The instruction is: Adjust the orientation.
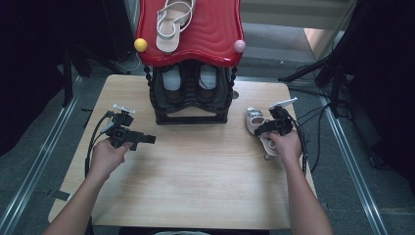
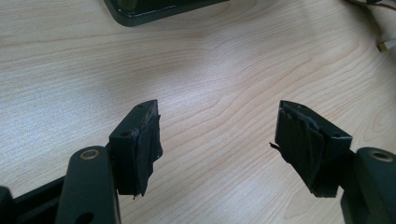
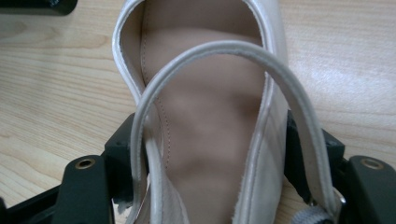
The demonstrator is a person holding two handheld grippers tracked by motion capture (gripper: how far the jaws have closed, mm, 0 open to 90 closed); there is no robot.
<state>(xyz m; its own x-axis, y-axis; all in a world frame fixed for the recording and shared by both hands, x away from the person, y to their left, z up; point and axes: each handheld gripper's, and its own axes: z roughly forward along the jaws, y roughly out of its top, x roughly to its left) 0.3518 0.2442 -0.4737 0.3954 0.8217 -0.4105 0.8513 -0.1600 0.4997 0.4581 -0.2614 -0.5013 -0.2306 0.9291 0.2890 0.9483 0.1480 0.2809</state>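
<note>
Wood table (image 1: 195, 176): 1 shoe rack (image 1: 191, 58), 1 sandal on top (image 1: 172, 24). R gripper (image 1: 264, 128) fingers clamp 2nd sandal (image 3: 210, 130); L gripper (image 2: 219, 140) fingers wide, empty.

A pale wooden table (image 1: 195, 186) stands on grey carpet (image 1: 362, 196) between metal floor rails (image 1: 29, 181), surroundings dark.

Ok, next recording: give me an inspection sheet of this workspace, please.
Surface: wooden table, bare across the middle.
Job's things: white sandal on the table at right; its mate on the red-topped shoe rack, dark shoes below.
Clutter: nothing seen.
Grippers: right gripper shut on the white sandal's sides; left gripper open, nothing between.
Cables: black leads trail off both grippers.
Surroundings: dark stands, grey floor.
</note>
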